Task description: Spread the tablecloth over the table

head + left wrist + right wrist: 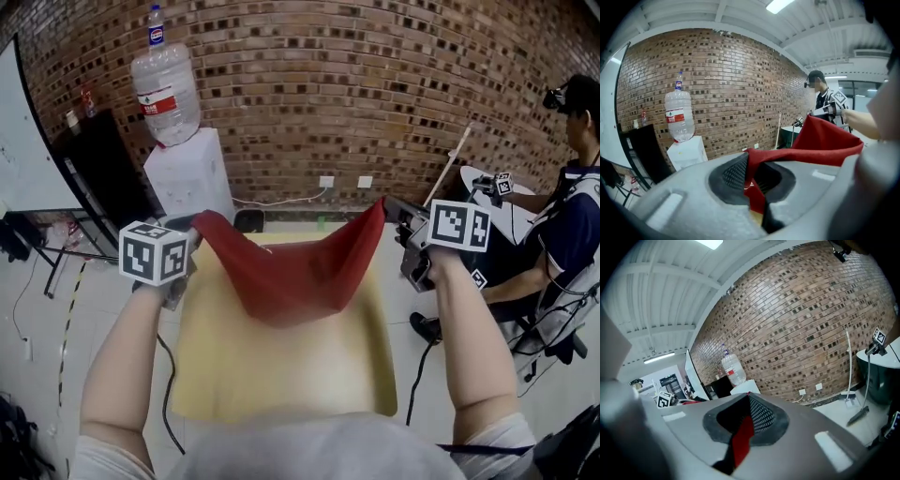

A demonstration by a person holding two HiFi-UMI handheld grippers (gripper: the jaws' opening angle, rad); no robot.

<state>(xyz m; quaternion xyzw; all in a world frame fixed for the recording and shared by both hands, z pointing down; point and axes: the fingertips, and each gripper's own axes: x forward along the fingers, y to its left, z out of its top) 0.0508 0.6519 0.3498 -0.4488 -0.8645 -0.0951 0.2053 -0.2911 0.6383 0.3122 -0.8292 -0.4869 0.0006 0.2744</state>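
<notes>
I'm in a lab-like workroom: brick wall, water dispenser upper left, whiteboard at left edge

Water bottle inverted on white dispenser against brick wall. Black cabinet beside it; seated person at far right

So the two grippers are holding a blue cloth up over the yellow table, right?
Almost. The cloth is red, not blue, as the head view shows. The rest is right: the left gripper and the right gripper each have their jaws shut on a corner of it, holding it up over the yellow table.
</notes>
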